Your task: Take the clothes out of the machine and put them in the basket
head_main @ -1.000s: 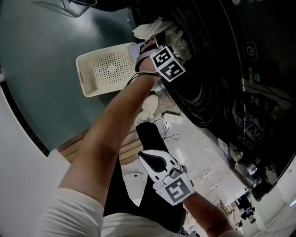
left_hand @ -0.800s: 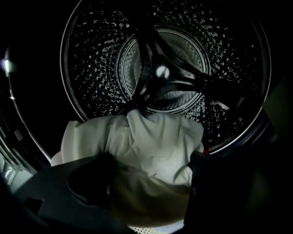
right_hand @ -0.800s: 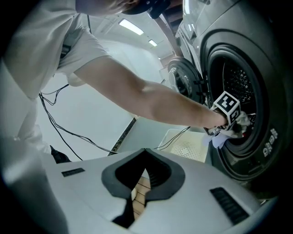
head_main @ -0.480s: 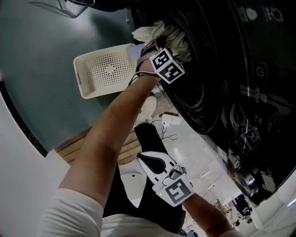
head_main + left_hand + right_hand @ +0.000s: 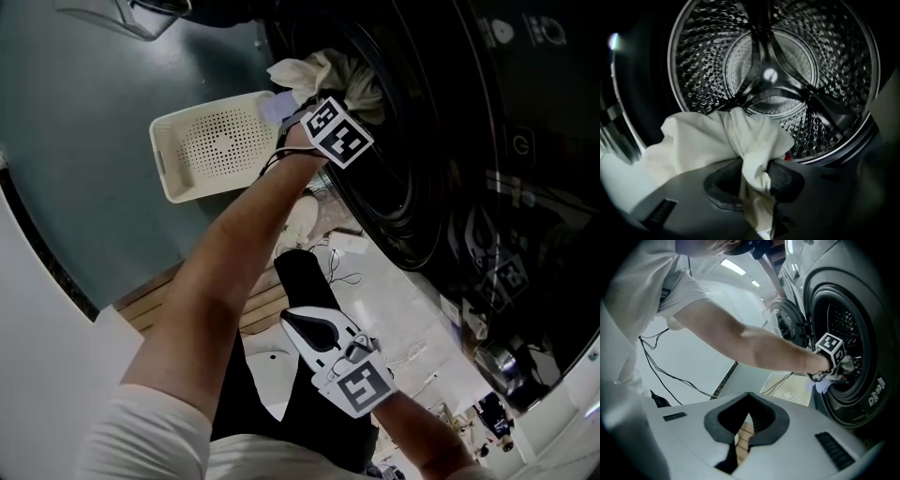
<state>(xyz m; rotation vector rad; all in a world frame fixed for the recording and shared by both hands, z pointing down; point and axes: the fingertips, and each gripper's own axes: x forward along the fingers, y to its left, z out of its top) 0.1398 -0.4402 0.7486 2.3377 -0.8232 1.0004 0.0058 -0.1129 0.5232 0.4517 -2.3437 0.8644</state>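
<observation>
A white cloth (image 5: pixel 717 136) hangs out of the washing machine's steel drum (image 5: pixel 811 108). My left gripper (image 5: pixel 757 176) is at the drum's mouth with its jaws closing, and a fold of the cloth is pinched between the pads. In the head view the left gripper (image 5: pixel 314 94) reaches into the door opening, with the bunched cloth (image 5: pixel 314 67) just beyond it. The cream perforated basket (image 5: pixel 211 141) sits on the floor beside the machine. My right gripper (image 5: pixel 292 321) hangs low and away from the machine, shut, with nothing in it.
The machine's dark front and round door ring (image 5: pixel 403 197) fill the right side of the head view. The person's legs, thin cables (image 5: pixel 342 272) and a wooden slatted piece (image 5: pixel 258 314) lie below. A white wall (image 5: pixel 693 362) stands behind the basket (image 5: pixel 790 390).
The left hand has rolled a little and shifted slightly at the door opening, and the cloth bunch there has lifted with it. The right gripper has stayed put.
</observation>
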